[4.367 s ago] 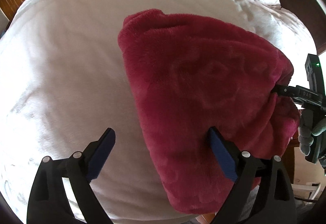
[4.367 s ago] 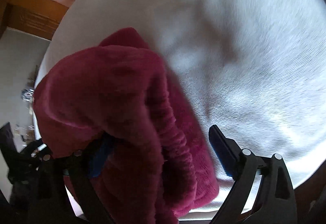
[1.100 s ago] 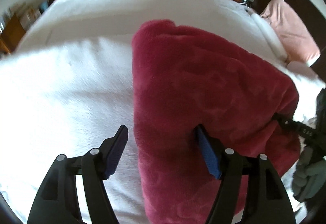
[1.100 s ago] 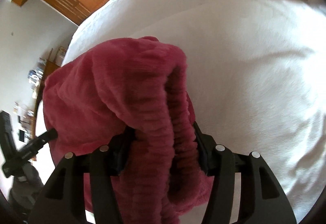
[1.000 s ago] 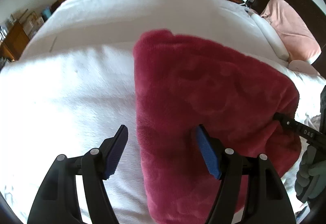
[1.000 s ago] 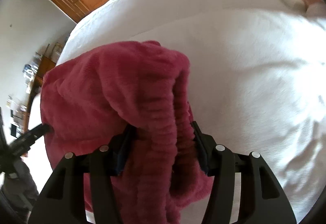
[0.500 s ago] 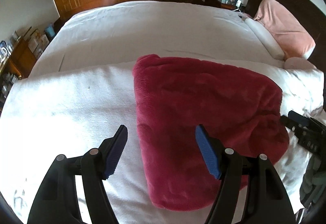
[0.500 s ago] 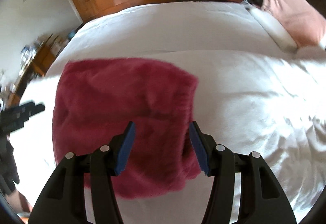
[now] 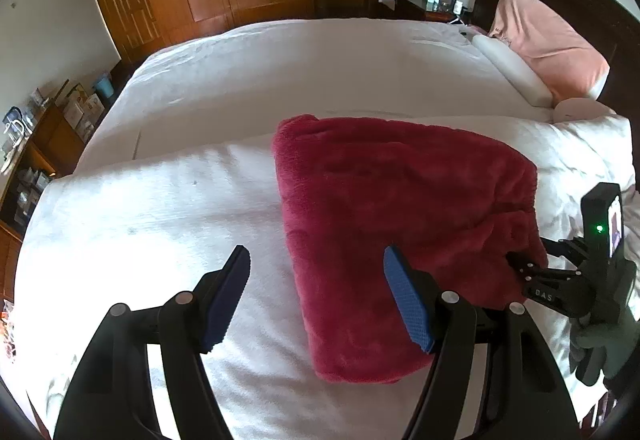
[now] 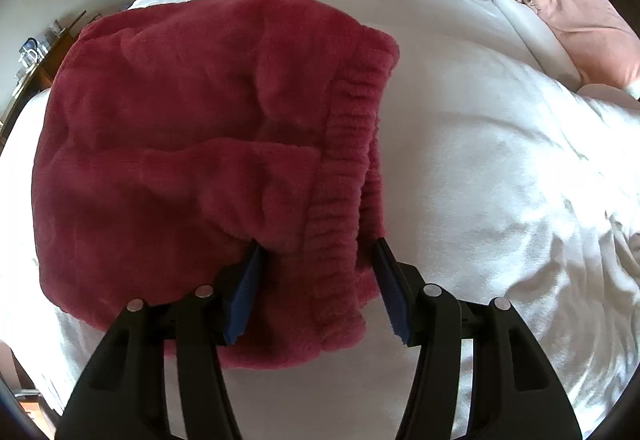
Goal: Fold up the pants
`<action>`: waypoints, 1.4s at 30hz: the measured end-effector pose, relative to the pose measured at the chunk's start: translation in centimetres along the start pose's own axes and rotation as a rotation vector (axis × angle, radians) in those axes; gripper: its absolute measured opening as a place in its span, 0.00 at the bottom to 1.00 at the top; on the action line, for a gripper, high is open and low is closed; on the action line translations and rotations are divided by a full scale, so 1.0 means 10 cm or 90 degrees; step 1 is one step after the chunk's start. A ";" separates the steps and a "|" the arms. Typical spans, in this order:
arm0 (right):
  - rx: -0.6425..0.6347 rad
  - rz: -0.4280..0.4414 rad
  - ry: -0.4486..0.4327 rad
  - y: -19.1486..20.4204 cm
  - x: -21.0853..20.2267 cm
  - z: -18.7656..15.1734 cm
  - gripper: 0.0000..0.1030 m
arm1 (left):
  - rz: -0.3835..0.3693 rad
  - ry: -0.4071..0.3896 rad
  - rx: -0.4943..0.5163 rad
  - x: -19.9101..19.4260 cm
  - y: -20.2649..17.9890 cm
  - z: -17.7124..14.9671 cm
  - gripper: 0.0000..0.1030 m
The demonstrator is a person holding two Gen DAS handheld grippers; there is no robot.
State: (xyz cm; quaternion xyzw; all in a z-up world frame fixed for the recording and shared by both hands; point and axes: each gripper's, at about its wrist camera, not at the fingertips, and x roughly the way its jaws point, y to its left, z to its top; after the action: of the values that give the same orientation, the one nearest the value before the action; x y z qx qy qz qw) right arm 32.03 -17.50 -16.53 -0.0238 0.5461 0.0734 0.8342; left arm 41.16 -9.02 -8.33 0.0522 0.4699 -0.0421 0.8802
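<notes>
From the left wrist view, the red fleece pants (image 9: 404, 224) lie folded into a thick bundle on the white bed (image 9: 160, 224), well short of the pink pillow (image 9: 548, 48) at the headboard. The left gripper (image 9: 316, 296) hangs above the bundle's near left edge with its jaws apart and nothing between them; one blue pad shows over the fleece, the other over bare bedding. At the bundle's right end the right gripper (image 9: 520, 264), carried by a gloved hand (image 9: 604, 344), noses into the cloth.

From the right wrist view, the right gripper (image 10: 316, 280) straddles the ribbed elastic waistband (image 10: 344, 180) at the near corner of the pants (image 10: 180, 144). Its jaws stand apart on either side of the band, the pads close beside the pile; whether they press on it cannot be told.

The fabric looks soft, plush and light, limp rather than stiff, and likely to slump or spring open when let go. The gathered waistband and the thick folded edges seem the firmest places to take hold, with a deep bite through all layers.
</notes>
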 end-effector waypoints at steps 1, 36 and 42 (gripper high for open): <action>0.000 -0.003 -0.006 0.02 -0.06 0.00 0.54 | 0.003 -0.004 0.000 -0.04 0.00 -0.01 0.67; 0.008 0.011 -0.269 0.90 -2.72 -0.44 0.97 | 0.073 -0.126 0.029 -1.48 -0.28 -0.19 0.94; -0.003 0.004 -0.273 0.97 -2.76 -0.47 0.97 | 0.084 -0.126 0.029 -1.52 -0.27 -0.23 0.94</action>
State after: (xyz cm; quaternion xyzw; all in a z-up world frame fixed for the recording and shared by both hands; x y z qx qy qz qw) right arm 15.51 -11.18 7.19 -0.0077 0.3561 0.0803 0.9309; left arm 30.54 -11.03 2.87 0.0984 0.3751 0.0000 0.9217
